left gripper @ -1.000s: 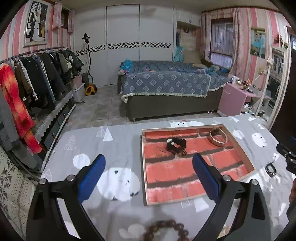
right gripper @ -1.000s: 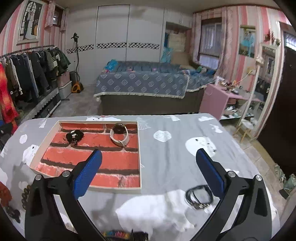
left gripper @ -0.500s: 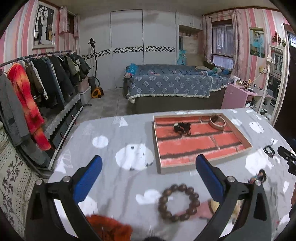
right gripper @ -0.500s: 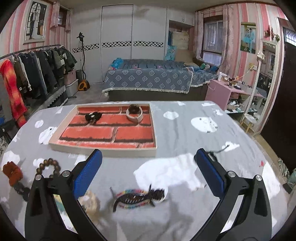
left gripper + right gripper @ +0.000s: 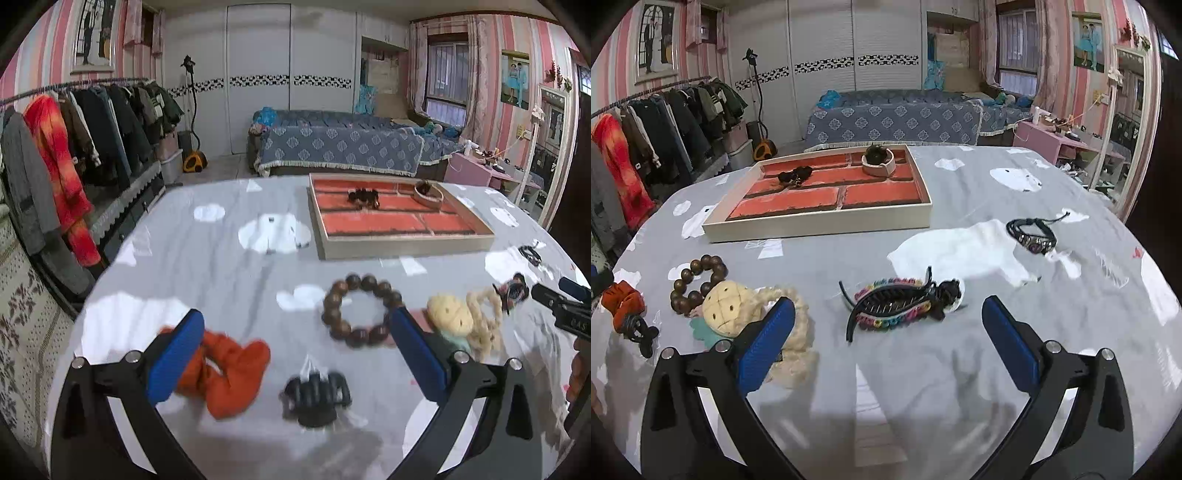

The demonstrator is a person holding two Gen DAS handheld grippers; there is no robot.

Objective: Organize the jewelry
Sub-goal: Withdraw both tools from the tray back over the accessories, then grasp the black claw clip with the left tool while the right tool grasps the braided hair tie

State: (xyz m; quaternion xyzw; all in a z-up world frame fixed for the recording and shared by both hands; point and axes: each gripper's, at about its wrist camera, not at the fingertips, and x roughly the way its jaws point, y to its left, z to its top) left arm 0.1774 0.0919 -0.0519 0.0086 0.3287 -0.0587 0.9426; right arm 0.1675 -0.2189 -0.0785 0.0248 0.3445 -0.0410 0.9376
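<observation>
A brick-patterned tray [image 5: 402, 248] [image 5: 820, 225] on the grey table holds a dark hair tie [image 5: 364, 197] and a beige bracelet [image 5: 428, 194]. My left gripper [image 5: 295, 350] is open above a black claw clip [image 5: 316, 397], between an orange scrunchie [image 5: 232, 376] and a wooden bead bracelet [image 5: 360, 310]. My right gripper [image 5: 886, 332] is open just short of a rainbow hair clip [image 5: 897, 306]. A yellow plush hair tie [image 5: 735, 304] lies by its left finger. A black cord bracelet [image 5: 1032, 232] lies far right.
The table's cloth [image 5: 960, 177] has white bear prints. A clothes rack [image 5: 74, 147] stands left of the table, a bed [image 5: 340, 147] behind it, a pink desk [image 5: 476, 170] at the right. The right gripper shows at the left view's right edge [image 5: 565, 306].
Both grippers have pulled back from the tray toward the near table edge and lower. The loose hair pieces and bracelets have come into view in front of them.
</observation>
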